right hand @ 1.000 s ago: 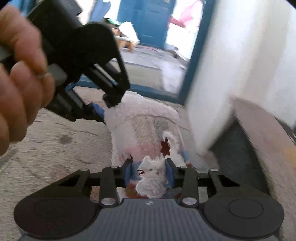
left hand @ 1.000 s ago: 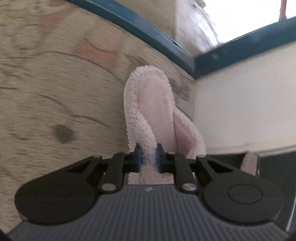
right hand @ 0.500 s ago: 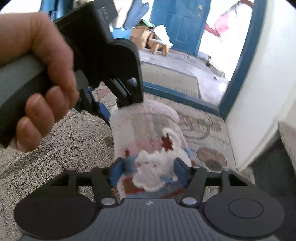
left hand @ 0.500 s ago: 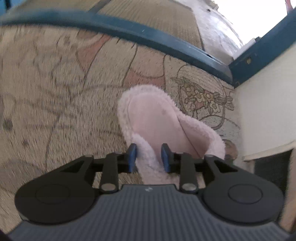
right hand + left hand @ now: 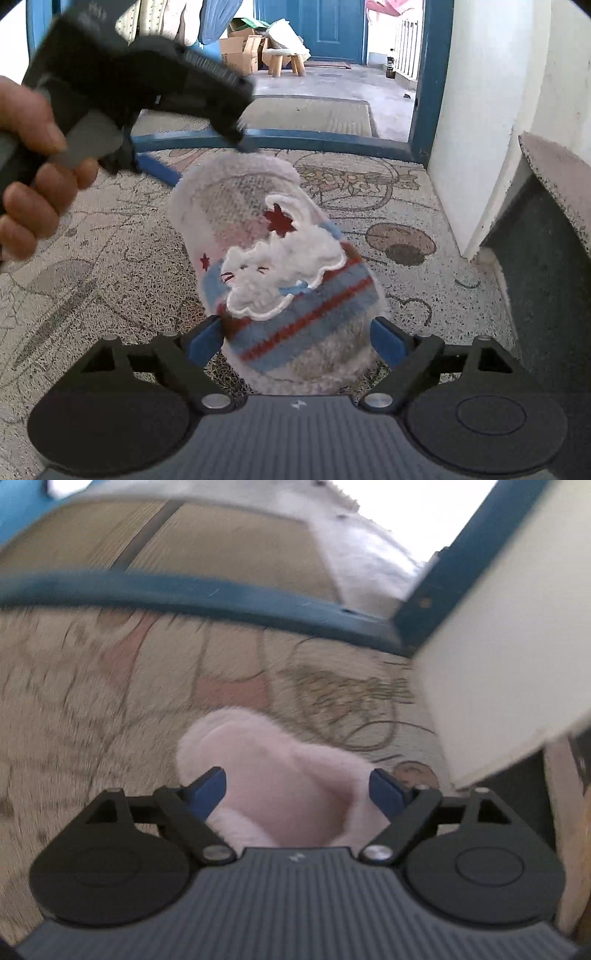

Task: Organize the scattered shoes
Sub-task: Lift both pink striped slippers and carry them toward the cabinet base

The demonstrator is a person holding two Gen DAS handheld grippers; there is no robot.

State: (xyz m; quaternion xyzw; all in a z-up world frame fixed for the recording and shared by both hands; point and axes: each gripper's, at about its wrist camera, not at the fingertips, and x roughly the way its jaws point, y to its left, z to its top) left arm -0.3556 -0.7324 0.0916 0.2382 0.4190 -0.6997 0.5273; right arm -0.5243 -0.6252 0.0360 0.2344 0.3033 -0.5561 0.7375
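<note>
Releasing is under way at both tools: the left gripper point(image 5: 297, 788) and the right gripper point(image 5: 295, 334) each have jaws spreading, with the slipper point(image 5: 273, 266) lying between them but no pad pressing on it. It rests on the patterned mat point(image 5: 110, 266), short of the blue door threshold point(image 5: 332, 138) and left of the white wall point(image 5: 480, 129). In the left wrist view the same slipper point(image 5: 280, 775) shows its pink fleece lining.

Risks, as judged: the fleece pile could catch on a blue pad point(image 5: 384, 338) as the tools withdraw, dragging the slipper out of line. The person's hand point(image 5: 33, 173) carries the left tool close above the heel end; a careless lift could nudge it toward the threshold. No mate is visible beside it, so the pairing cannot be confirmed.

Changes noted: a second ago the left jaws pinched the fleece rim tight and the right jaws squeezed the toe; both have since let go.
</note>
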